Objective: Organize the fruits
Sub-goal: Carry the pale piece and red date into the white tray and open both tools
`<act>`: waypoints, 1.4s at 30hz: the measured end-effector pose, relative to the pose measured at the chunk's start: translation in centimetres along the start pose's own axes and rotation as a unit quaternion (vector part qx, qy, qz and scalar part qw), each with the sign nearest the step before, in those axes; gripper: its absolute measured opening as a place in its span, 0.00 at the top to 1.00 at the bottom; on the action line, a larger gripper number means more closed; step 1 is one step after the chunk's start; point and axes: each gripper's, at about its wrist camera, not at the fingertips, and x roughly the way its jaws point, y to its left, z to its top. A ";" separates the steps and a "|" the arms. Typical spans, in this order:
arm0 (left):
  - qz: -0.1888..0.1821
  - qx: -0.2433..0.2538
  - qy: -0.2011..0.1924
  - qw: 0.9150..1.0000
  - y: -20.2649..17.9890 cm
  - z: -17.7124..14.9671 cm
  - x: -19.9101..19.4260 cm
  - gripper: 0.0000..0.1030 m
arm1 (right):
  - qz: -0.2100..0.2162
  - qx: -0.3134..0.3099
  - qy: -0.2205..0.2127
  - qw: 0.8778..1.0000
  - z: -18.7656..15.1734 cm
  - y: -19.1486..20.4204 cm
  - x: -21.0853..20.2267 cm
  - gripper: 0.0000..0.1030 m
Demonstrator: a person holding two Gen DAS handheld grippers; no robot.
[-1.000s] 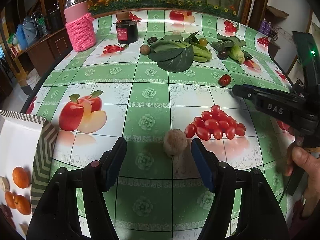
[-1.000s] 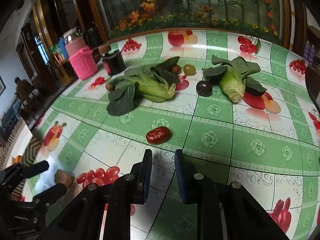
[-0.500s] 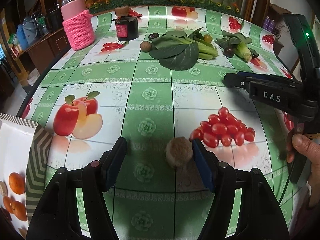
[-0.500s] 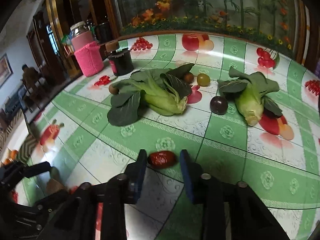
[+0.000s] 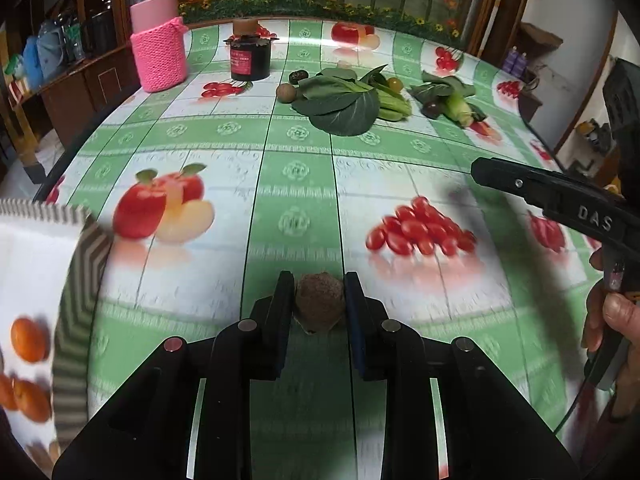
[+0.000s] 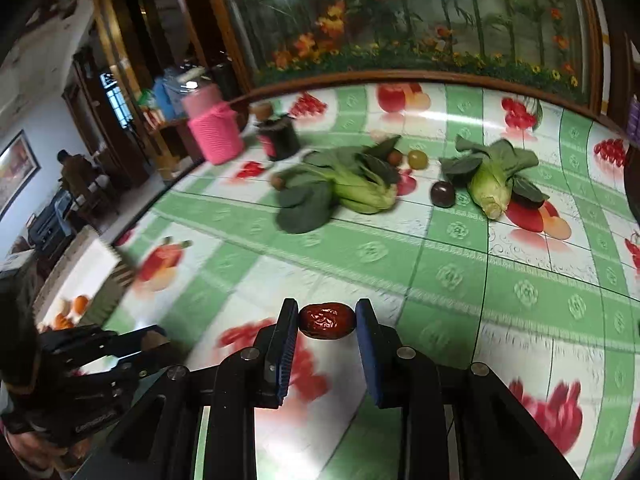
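Two grippers, each closed on one small fruit. Left gripper (image 5: 319, 309): jaws drawn in until both pads touch the sides of a rough brown round fruit (image 5: 319, 305), possibly a longan; whether it is lifted off the tablecloth (image 5: 296, 168) cannot be told. Right gripper (image 6: 326, 322): jaws likewise narrowed onto a wrinkled red jujube (image 6: 327, 321), held across its long axis, pads touching both ends.

Landmark: the white fruit-printed box (image 5: 36, 300) at the table's left edge, with a striped flap and several orange fruits visible inside. The brown fruit sits just right of this box; the jujube lies further right, with the left gripper between it and the box.

Judgement on the step in hand: both grasps look centred, so the sound course is to keep pressure light but steady, since the jujube's skin may be slick and the round fruit may roll out if the pads shift. Carry the left load first, as it is nearer the box, and hold the right one back so the tools do not collide over the opening. Release low inside the box.

Well beyond the box, at the far side of the table, lie bok choy (image 6: 352, 184), a dark plum (image 6: 443, 194), a green olive-like fruit (image 6: 417, 159) and a pink knitted jar (image 5: 159, 46); these are not involved now.
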 end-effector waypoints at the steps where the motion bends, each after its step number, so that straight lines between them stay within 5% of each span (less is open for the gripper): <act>1: -0.005 0.000 -0.002 1.000 0.2 -0.4 -0.7 0.77 | 0.004 -0.003 -0.003 1.000 -0.4 0.7 -0.7 0.72; 8: -0.012 0.003 -0.025 1.000 2.0 -3.6 -6.8 0.77 | 0.048 -0.008 -0.038 0.998 -3.7 6.1 -4.9 0.72; 17: 0.044 -0.023 -0.054 0.997 7.8 -7.4 -12.3 0.76 | 0.106 -0.037 -0.019 0.993 -6.2 14.3 -4.4 0.72; 24: 0.105 -0.041 -0.064 0.992 12.1 -10.5 -14.4 0.76 | 0.145 -0.084 -0.004 0.986 -6.6 21.3 -3.1 0.73; 30: 0.116 -0.071 -0.051 0.989 15.8 -13.6 -16.1 0.76 | 0.165 -0.119 0.008 0.979 -6.6 25.7 -1.7 0.73; 42: 0.129 -0.093 -0.051 0.986 17.8 -15.2 -16.1 0.76 | 0.174 -0.128 0.036 0.976 -6.2 28.4 1.1 0.73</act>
